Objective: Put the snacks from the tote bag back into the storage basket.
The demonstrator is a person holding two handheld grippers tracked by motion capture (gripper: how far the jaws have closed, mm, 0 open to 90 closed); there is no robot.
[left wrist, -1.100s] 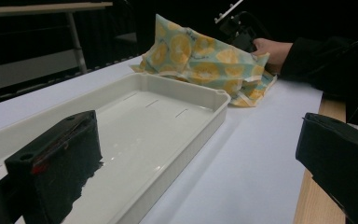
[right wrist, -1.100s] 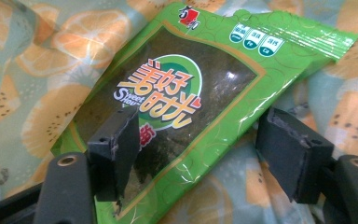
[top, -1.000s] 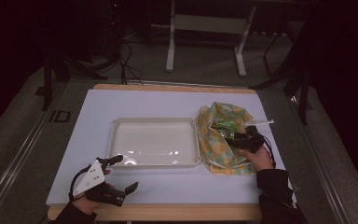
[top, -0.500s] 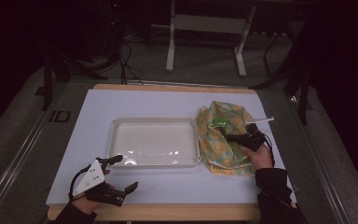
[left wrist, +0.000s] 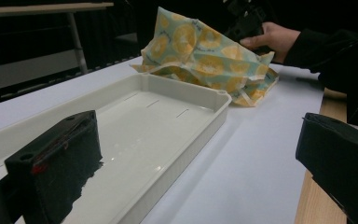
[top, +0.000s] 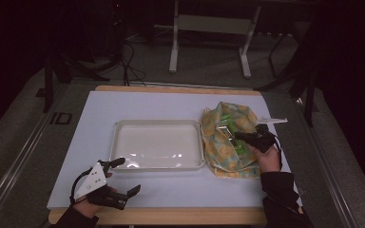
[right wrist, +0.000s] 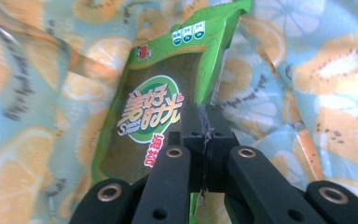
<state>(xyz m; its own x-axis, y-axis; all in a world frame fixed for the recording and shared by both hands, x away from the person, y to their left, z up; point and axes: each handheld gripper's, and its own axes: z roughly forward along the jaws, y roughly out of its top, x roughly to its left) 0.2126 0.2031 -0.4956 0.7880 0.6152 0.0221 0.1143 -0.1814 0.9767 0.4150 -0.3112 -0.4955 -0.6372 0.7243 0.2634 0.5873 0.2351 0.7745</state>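
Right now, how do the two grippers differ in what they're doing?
The right gripper is shut on the edge of the green snack packet, while the left gripper stands open and holds nothing. The right one is over the fruit-print bag; the left one is at the table's near edge, by the white tray. Both are black, two-jawed and hand-held.

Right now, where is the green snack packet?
The green snack packet is pinched at its edge in the right gripper, at the table's right side in the high view, just above the open fruit-print bag, right of the white tray.
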